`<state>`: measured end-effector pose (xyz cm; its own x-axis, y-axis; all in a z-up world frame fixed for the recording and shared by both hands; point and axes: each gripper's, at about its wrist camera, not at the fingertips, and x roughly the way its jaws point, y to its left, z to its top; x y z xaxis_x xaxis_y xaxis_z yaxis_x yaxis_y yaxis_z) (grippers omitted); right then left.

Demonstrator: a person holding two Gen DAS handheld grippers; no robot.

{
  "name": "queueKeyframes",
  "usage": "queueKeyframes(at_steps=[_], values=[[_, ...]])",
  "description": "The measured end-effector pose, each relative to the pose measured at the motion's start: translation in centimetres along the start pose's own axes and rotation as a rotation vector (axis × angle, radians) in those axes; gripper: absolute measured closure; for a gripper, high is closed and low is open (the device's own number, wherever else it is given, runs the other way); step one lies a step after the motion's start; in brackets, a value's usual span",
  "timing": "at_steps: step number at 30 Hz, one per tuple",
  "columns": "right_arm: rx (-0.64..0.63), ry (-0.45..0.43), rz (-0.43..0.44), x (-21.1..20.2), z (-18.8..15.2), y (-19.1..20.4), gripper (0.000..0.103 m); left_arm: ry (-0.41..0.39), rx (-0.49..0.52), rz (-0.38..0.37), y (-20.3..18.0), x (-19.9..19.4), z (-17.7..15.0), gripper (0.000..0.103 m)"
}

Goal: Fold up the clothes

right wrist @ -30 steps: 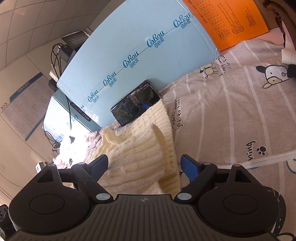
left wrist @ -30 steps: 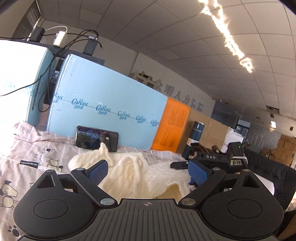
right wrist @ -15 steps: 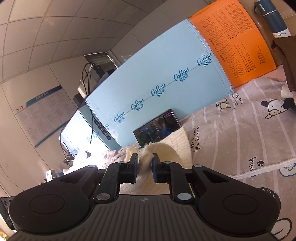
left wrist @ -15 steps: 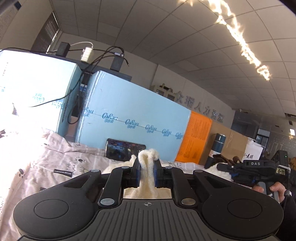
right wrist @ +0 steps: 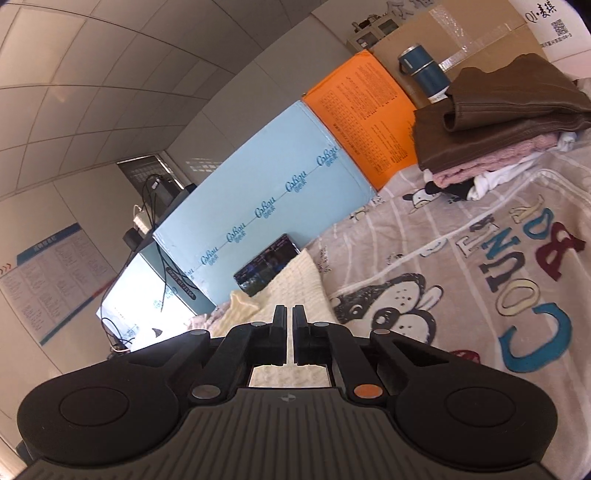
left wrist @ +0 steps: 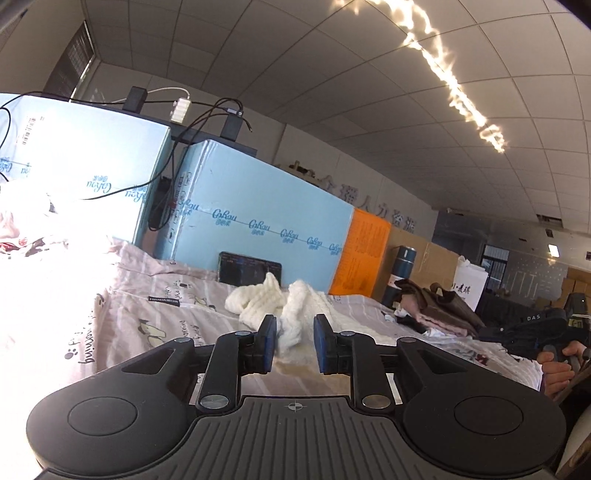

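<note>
Overhead runs a tiled office ceiling with a glaring strip of light, and below it I am working across a bed sheet printed with cartoon dogs and big letters. Blue foam boards stand along the far edge of the sheet, with an orange board beside them and a phone propped against the blue one.

My left gripper has its jaws parting right now. A ridge of the cream knit sweater lies in the gap between them, and I see daylight on both sides of it, so the pads are not pressing the fabric. The sweater itself sits bunched on the sheet just in front of the phone, with one lump thrown to the left and the rest spreading right along the cloth.

My right gripper has its jaws pressed together, leaving only a thin slit. The sweater lies directly beyond and beneath the tips in that view, but I cannot tell whether any knit is caught in the slit.

From the left view I can also see the right gripper off at the right edge, with the person's hand wrapped around its handle.

Farther right on the sheet rests a stack of folded clothes, brown on top, pink and white under it, well apart from the sweater. A dark blue flask stands behind the stack, by a cardboard box.
</note>
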<state>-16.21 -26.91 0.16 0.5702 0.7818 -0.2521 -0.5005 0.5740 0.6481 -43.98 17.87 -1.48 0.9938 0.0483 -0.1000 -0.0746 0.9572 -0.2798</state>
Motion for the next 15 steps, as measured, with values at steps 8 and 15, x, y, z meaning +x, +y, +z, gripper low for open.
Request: queueKeyframes(at_steps=[8,15], values=[[0.007,0.067,-0.044,2.1,-1.0,-0.4,0.068,-0.023,-0.018,0.119,-1.0,0.1,2.3,0.023],[-0.051,0.145,-0.076,5.4,-1.6,1.2,0.038,0.305,0.104,0.2,-2.1,4.2,0.2,0.024]])
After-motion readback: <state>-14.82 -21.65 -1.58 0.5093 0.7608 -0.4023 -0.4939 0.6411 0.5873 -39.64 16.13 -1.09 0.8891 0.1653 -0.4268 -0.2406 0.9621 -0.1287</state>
